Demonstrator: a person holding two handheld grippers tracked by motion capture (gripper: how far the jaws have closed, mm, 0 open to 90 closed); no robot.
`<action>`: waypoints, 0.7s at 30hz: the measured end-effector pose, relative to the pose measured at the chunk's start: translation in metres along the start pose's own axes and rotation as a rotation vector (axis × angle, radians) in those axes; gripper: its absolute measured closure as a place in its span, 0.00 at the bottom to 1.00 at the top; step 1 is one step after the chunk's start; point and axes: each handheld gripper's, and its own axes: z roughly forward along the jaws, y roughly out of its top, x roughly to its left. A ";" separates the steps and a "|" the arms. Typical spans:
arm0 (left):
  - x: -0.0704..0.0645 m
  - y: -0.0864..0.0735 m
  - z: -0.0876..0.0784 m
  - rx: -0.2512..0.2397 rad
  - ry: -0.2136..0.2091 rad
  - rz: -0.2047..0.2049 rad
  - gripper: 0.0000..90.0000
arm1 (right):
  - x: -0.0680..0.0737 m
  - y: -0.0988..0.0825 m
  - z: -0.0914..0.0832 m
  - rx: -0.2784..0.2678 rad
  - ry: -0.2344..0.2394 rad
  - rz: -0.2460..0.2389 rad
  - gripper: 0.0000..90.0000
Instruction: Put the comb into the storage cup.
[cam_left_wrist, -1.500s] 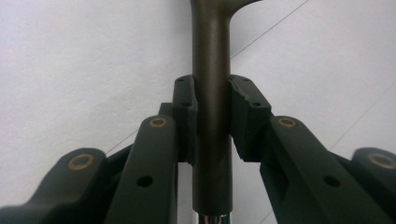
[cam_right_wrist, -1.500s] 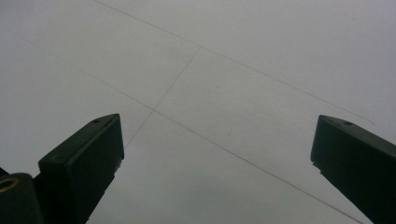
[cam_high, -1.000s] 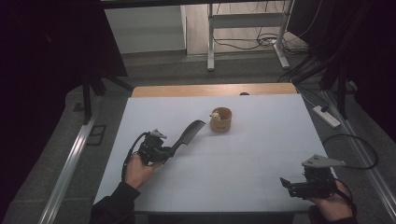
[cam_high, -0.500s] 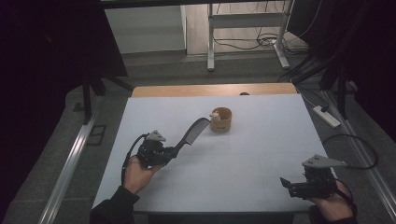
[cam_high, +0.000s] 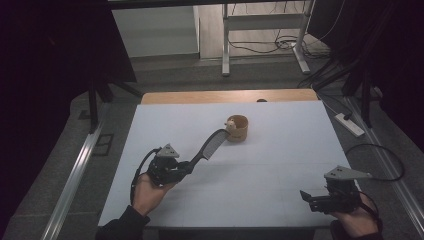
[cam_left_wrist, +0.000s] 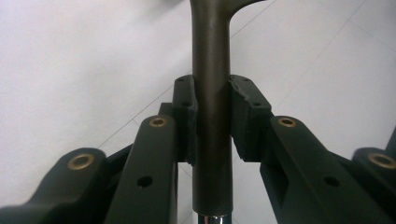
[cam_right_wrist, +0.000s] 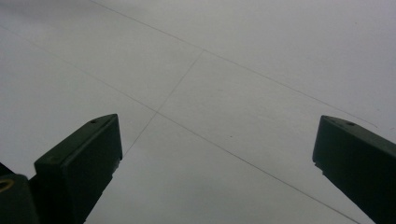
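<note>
A person sat at a white table (cam_high: 280, 160), a two-jaw gripper in each hand. The left gripper (cam_high: 186, 168) was near the table's left front and clamped the handle of a dark comb (cam_high: 212, 146). The comb slanted up and away toward the table's middle, its toothed end just beside a small wooden cup (cam_high: 239, 128) that stood near the centre, toward the far side. Something pale sat at the cup's rim, too small to identify. In the left gripper view, both pads (cam_left_wrist: 186, 116) pressed on the comb handle (cam_left_wrist: 211, 93), which ran straight up between the jaws above the white surface. The right gripper (cam_high: 311, 197) was at the table's right front corner, well apart from the comb and cup. In the right gripper view, its jaws stood wide apart with nothing between them, just the table (cam_right_wrist: 219, 116) with faint lines.
</note>
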 end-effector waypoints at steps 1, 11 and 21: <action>-0.001 0.000 -0.001 -0.004 -0.005 0.001 0.80 | 0.000 0.000 0.000 0.000 0.001 0.003 0.01; -0.016 -0.005 -0.008 -0.035 -0.005 0.024 0.80 | -0.002 0.000 -0.001 -0.006 0.030 0.006 0.00; -0.023 -0.011 -0.014 -0.053 -0.022 0.032 0.80 | 0.000 0.001 -0.003 -0.038 0.043 -0.006 0.00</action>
